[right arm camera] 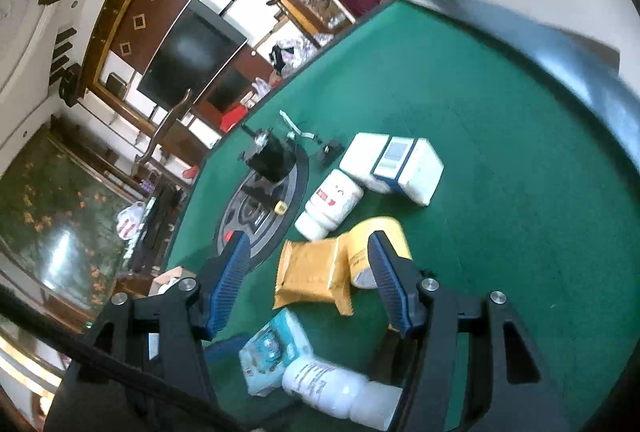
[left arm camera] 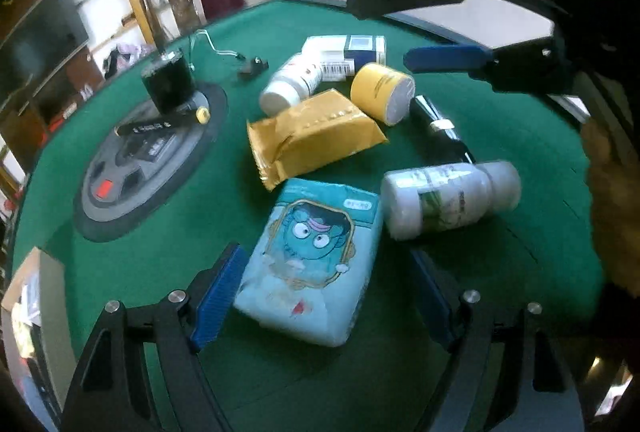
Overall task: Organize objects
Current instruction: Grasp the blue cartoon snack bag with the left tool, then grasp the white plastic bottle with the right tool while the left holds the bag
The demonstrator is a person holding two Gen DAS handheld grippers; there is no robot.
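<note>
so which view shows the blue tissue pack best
The left wrist view: the tissue pack lies face up between the open left gripper's fingers, its cartoon print whole. In the right wrist view the pack sits low in frame, small, blurred and partly hidden by a white bottle.

Matt green felt table [left arm camera: 168, 232], glossy yellow foil packet [left arm camera: 316, 135], smooth white plastic bottle [left arm camera: 448, 197].

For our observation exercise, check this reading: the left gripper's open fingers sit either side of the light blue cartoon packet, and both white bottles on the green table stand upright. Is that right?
Not quite. In the left wrist view both white bottles lie on their sides on the green table, not upright. The rest holds: the left gripper is open, with the light blue cartoon packet between its fingers.
</note>
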